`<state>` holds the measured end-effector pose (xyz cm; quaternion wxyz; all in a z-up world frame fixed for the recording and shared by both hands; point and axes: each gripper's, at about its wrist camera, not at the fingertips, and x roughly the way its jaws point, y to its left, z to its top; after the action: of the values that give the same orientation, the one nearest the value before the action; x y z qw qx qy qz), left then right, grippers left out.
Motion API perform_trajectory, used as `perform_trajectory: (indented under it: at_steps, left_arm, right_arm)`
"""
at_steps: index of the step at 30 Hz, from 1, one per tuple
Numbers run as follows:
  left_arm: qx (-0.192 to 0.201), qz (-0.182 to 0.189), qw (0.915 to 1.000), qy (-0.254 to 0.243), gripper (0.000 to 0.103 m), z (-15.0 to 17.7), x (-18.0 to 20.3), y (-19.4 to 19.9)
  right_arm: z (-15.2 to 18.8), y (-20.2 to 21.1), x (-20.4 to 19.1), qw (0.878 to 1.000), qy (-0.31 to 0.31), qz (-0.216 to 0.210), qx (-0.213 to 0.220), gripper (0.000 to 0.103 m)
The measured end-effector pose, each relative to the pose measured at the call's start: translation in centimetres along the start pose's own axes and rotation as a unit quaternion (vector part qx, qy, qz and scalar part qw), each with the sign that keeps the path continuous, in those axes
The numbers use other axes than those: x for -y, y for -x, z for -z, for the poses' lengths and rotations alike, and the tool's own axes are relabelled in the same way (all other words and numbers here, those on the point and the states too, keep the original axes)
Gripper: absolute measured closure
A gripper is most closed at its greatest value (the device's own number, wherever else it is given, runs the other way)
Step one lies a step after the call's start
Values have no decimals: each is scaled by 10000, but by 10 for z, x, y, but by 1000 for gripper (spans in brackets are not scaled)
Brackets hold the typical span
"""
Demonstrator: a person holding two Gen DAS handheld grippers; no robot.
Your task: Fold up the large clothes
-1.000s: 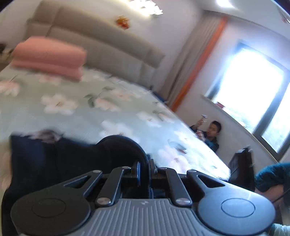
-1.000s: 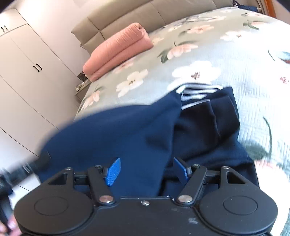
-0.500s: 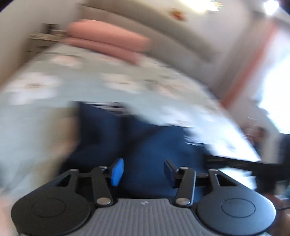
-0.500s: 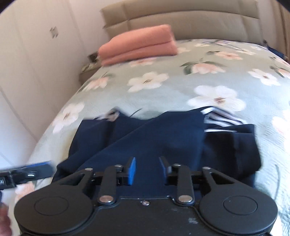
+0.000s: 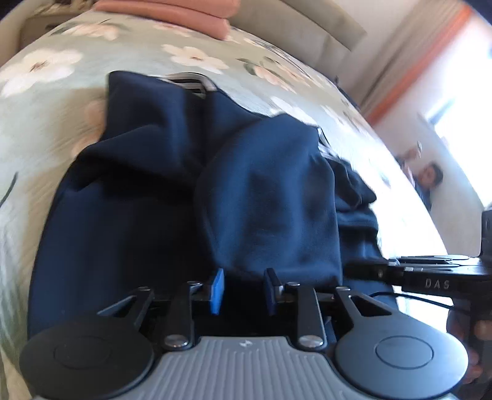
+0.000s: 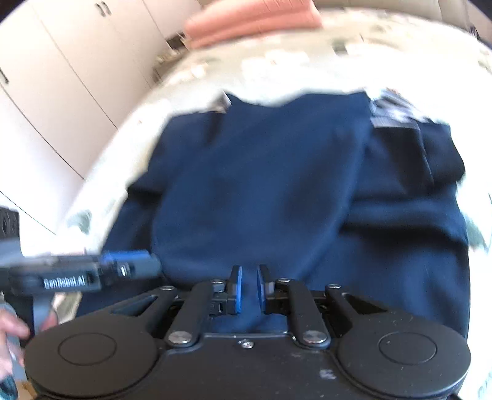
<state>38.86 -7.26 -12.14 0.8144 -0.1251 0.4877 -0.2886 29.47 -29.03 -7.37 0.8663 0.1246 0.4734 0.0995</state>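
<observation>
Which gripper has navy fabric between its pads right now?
The right gripper, closing with a fold of the navy garment between. The left gripper has only a gap.

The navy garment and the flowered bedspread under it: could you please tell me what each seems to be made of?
Navy garment: soft matte knit, probably cotton jersey or fleece; it slumps in rounded folds without shine. Flowered bedspread: seemingly quilted woven cotton, matte, printed; blur hides its texture.

Floral bedspread (image 5: 55, 101), pink folded blanket (image 5: 172, 9) by beige headboard (image 5: 295, 21), white wardrobe (image 6: 61, 67), orange-edged curtain (image 5: 409, 70), seated person (image 5: 430, 181).
</observation>
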Motion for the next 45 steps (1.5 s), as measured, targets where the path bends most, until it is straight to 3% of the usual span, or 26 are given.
perform_trajectory:
  at_steps: [3,6,8,12,14,16,18,20,24,28,31,35,44,45]
  left_arm:
    - [100,13,9996,279,73,3,-7,4]
    - [60,-159,9993,338,72,10,-7,5]
    - [1,-234,9991,359,72,16,-9,8]
    - [-73,-445,9984,354,69,27,-21,35]
    - [-85,-713,9964,459,60,34,-30,58]
    - [-25,-1025,9934,522,45,46,-30,80]
    - [-69,-1216,9917,408,40,58,-25,100]
    - [-197,-1377,9899,258,38,66,-20,116]
    - [-577,-1516,9865,225,24,80,-23,142]
    - [-899,-1855,9769,558,29,98,-46,155]
    - [-1111,-1768,9717,1106,29,113,-69,158]
    - [-1292,-1374,9654,1800,32,134,-88,158]
    - [-1435,-783,9631,2138,24,155,-88,158]
    - [-1417,-796,9645,2083,24,157,-87,157]
  right_arm:
    - [-7,-25,-18,10000,45,-81,4,88]
    - [19,-53,-25,9978,76,181,-633,89]
    - [37,-42,-29,9975,305,308,-564,89]
    - [56,-7,-15,9940,353,314,-990,90]
    - [69,13,-3,9930,207,225,-1139,81]
    - [83,42,8,9946,138,274,-996,68]
    - [97,67,15,9938,52,537,-974,37]
    - [114,89,28,9919,-159,738,-1021,36]
    - [150,112,56,9808,-699,1087,-1459,32]
    - [180,122,72,9745,-738,1218,-1737,32]
    - [205,124,87,9699,-978,1138,-1917,32]
    - [220,125,106,9611,-1821,841,-1897,31]
    - [226,114,103,9618,-1756,799,-1941,26]
    - [227,108,103,9630,-1693,720,-1968,36]
